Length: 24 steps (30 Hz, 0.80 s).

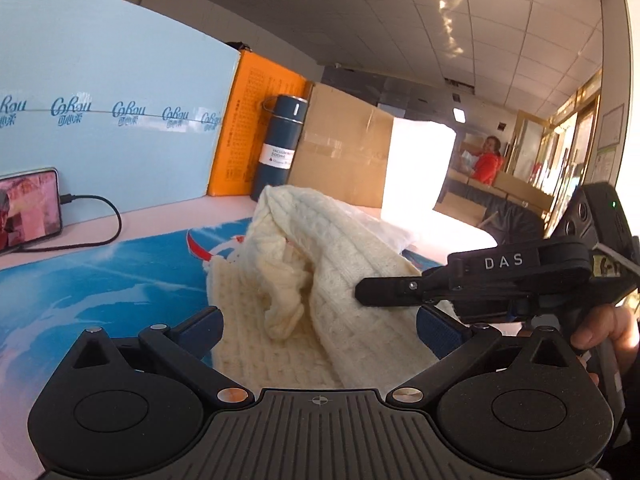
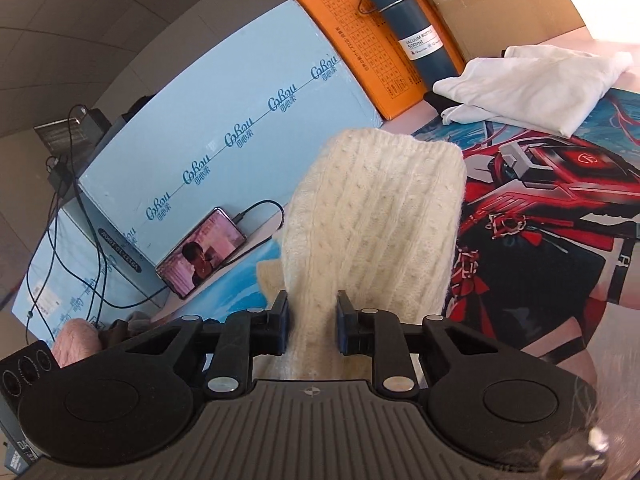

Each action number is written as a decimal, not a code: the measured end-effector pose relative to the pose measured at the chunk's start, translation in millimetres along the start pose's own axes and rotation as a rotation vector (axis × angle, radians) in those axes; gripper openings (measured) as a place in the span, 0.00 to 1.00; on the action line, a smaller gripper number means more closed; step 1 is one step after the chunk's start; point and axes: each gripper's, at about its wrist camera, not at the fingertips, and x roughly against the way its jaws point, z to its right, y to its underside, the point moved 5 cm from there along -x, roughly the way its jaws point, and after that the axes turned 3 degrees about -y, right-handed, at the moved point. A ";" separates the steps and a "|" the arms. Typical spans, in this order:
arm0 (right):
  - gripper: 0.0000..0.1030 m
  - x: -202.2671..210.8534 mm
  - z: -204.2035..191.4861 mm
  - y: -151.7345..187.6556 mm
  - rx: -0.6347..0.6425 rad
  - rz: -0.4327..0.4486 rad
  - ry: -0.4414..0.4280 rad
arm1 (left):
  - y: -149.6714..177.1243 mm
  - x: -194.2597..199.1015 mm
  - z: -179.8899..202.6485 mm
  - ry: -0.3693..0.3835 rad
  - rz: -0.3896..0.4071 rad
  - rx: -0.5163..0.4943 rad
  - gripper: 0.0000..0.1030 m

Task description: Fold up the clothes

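Observation:
A cream cable-knit sweater [image 1: 288, 280] lies bunched on the printed mat [image 1: 100, 280]. My left gripper [image 1: 320, 324] is open, its fingers wide apart on either side of the knit's near edge. My right gripper [image 2: 312, 326] is shut on a fold of the cream sweater [image 2: 372, 216] and holds that part raised above the mat [image 2: 540, 220]. In the left wrist view the right gripper [image 1: 362, 294] reaches in from the right and presses into the knit.
A folded white garment [image 2: 532, 80] lies at the mat's far side. A dark blue vacuum bottle [image 1: 278, 148], an orange box [image 1: 244, 128], a light blue carton [image 1: 112, 120] and a cardboard box [image 1: 340, 148] stand behind. A phone [image 1: 28, 212] on a cable leans at the left.

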 end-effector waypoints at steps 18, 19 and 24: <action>0.69 49.9 42.9 -15.3 0.021 0.098 0.156 | 10.8 -35.2 -19.3 -0.207 -0.177 0.104 1.00; 0.69 46.9 41.1 -18.5 0.031 0.094 0.154 | 11.8 -36.3 -16.4 -0.202 -0.181 0.098 1.00; 0.71 32.0 32.1 -34.8 0.077 0.075 0.145 | 16.2 -40.0 -2.7 -0.228 -0.211 0.027 0.96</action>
